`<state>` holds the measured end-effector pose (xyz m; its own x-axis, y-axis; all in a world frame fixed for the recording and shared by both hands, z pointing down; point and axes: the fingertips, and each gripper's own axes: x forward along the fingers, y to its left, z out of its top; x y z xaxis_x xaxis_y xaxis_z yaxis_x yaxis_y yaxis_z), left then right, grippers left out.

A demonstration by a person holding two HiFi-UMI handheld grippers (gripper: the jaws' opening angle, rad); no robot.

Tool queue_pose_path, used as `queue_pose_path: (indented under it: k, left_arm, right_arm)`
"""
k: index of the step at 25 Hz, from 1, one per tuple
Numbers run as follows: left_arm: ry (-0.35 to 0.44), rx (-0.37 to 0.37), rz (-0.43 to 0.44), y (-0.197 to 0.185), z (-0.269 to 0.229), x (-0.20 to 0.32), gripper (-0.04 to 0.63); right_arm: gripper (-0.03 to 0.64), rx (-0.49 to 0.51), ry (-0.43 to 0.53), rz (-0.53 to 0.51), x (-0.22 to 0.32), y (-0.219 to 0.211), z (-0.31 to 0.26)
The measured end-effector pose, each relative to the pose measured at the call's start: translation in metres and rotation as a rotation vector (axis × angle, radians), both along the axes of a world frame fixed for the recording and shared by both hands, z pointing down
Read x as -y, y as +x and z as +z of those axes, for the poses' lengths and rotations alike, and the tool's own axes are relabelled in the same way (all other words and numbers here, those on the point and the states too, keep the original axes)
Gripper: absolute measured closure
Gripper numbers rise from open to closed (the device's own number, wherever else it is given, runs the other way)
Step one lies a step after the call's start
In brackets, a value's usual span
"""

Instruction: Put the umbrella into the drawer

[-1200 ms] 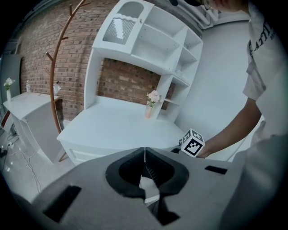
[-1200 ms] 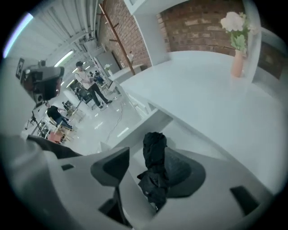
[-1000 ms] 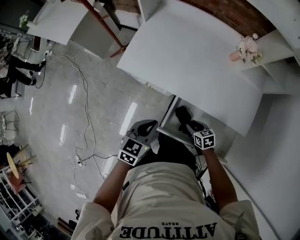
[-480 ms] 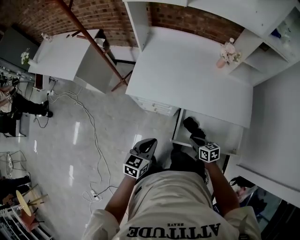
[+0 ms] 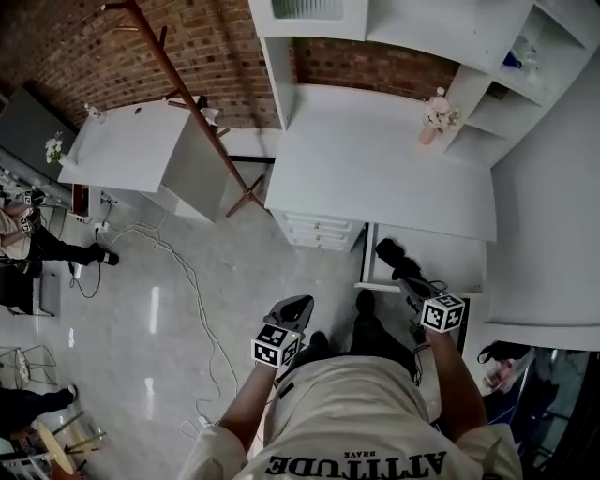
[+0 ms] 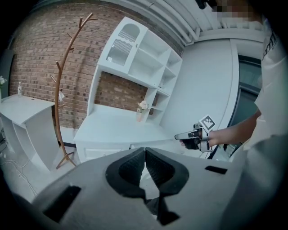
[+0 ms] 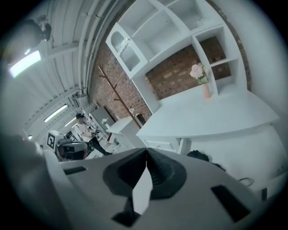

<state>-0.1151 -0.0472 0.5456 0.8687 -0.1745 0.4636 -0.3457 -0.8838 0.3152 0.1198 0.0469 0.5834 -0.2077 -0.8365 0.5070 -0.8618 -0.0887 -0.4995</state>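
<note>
White table (image 5: 375, 159) and shelves (image 5: 441, 28) stand against a brick wall (image 5: 187, 47). Pulling back should clear the open drawer (image 5: 450, 253), where the dark umbrella (image 5: 389, 251) lies, seemingly stowed. It sits just beyond the right hand-held gripper (image 7: 146, 153), which is clenched empty. The left hand-held gripper (image 6: 145, 152), also clenched on nothing, hangs well apart.

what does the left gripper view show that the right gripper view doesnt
Only the left gripper view: the right gripper seen from outside, and the left gripper's own shut jaws.

Only the right gripper view: the left gripper from outside, a standing person far back, ceiling lights, and a black bundle below the white desk.

Both: the white desk, flower vase, coat rack and brick wall.
</note>
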Motion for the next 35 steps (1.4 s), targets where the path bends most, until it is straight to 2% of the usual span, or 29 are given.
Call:
queue_pose_path:
  k: [6,11,16,22,26,30,35]
  left_arm:
    - [0.018,-0.014,0.064,-0.018,-0.004,-0.003,0.569]
    - [-0.005,-0.027,0.109,-0.023,0.003,-0.016,0.569]
    - [-0.008,-0.036,0.173,-0.015,-0.003,-0.038,0.569]
    - [0.006,-0.048,0.213,0.008,-0.021,-0.059,0.569]
    - [0.027,-0.059,0.217,0.025,-0.036,-0.069,0.569]
    - [0.037,-0.069,0.190,0.041,-0.048,-0.084,0.569]
    - [0.058,-0.094,0.154,0.059,-0.063,-0.102,0.569]
  right_arm:
    - [0.586,-0.067,0.073,0.094,-0.022,-0.006,-0.042]
    - [0.586,-0.115,0.119,0.153,-0.054,-0.021,-0.072]
    - [0.586,-0.155,0.132,0.199,-0.085,-0.028,-0.100]
    - [0.584,-0.212,0.111,0.239,-0.118,-0.012,-0.107]
    - [0.584,-0.271,0.079,0.257,-0.143,0.004,-0.109]
    - [0.583,-0.290,0.062,0.262,-0.170,0.017,-0.113]
    - [0.583,-0.309,0.095,0.289,-0.202,0.038,-0.126]
